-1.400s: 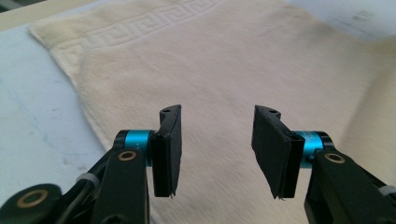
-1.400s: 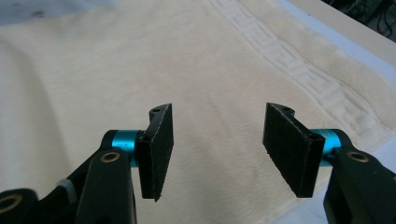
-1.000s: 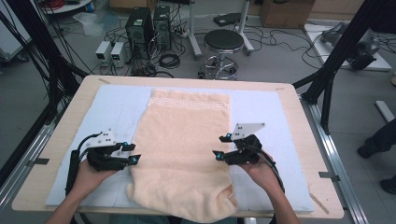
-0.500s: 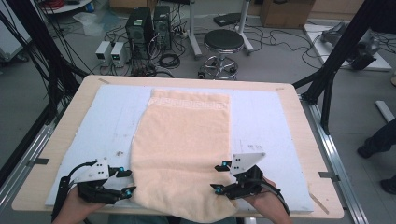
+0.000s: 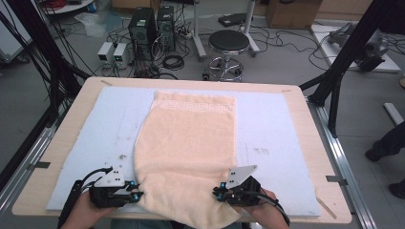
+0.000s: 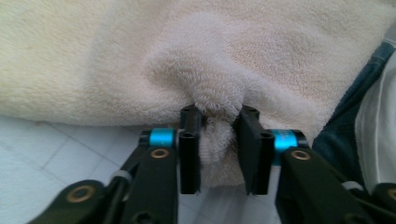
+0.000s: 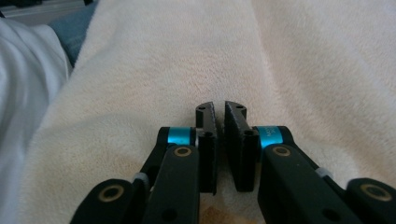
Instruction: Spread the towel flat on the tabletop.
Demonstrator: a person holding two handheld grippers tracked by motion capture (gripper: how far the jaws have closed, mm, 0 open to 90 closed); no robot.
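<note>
At the near edge of the worktop [image 5: 67,124], both hands have come down to the towel [image 5: 191,143], whose near end hangs off that edge. A second ago they sat farther up its two sides. The left tongs [image 6: 218,122] have just been closing, and a bunched fold of terry is now pinched between their pads at the towel's near left corner. The right tongs [image 7: 219,112] have just been closing too; their jaws stand nearly together, a thin slit between them, with pile pressed into it, so they look clamped on a single layer at the near right corner. From above, the left tongs [image 5: 135,193] and right tongs [image 5: 218,193] flank the hanging hem. The towel itself lies lengthwise on a pale blue mat [image 5: 277,138], its patterned border at the far end, flat and unmoved. With both near corners gripped, a lift and fold toward the far end looks to be the next step. Beyond the worktop stands a stool [image 5: 228,43].
</note>
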